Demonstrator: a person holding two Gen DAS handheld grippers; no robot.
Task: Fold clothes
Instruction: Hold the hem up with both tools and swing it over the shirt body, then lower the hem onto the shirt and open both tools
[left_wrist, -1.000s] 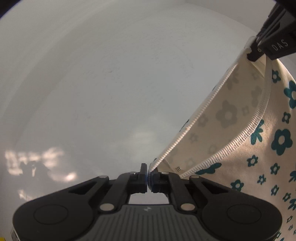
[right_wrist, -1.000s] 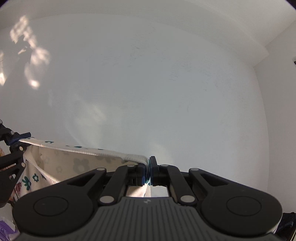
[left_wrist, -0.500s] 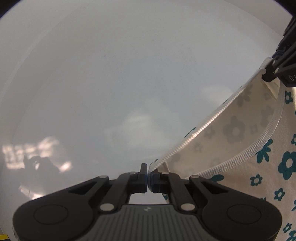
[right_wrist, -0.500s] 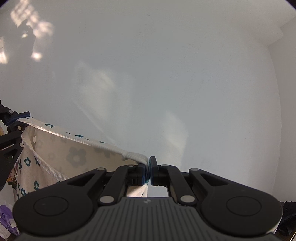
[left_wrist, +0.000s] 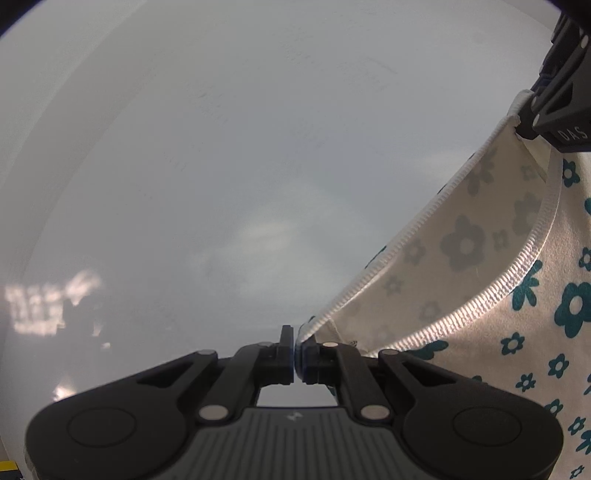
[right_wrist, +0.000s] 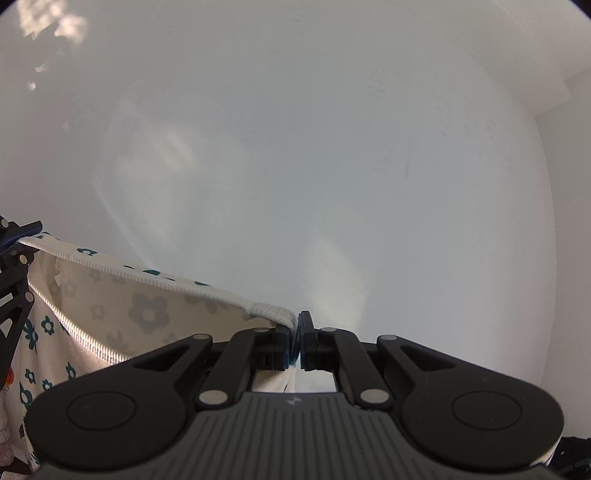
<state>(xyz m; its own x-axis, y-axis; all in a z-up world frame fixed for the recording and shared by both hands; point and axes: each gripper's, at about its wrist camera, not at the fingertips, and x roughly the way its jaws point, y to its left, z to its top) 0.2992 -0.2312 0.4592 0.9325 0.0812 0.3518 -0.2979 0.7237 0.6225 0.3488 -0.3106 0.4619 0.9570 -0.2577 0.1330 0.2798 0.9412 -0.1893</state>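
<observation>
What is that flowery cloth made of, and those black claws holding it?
The cream garment with teal flower print looks like soft knit, perhaps cotton: matte, with a ribbed stitched white hem and the print showing through. The left claw and right claw look like matte black moulded plastic.

The garment (left_wrist: 491, 295) was cream with teal flowers and white ribbed trim; both grippers were black.
</observation>
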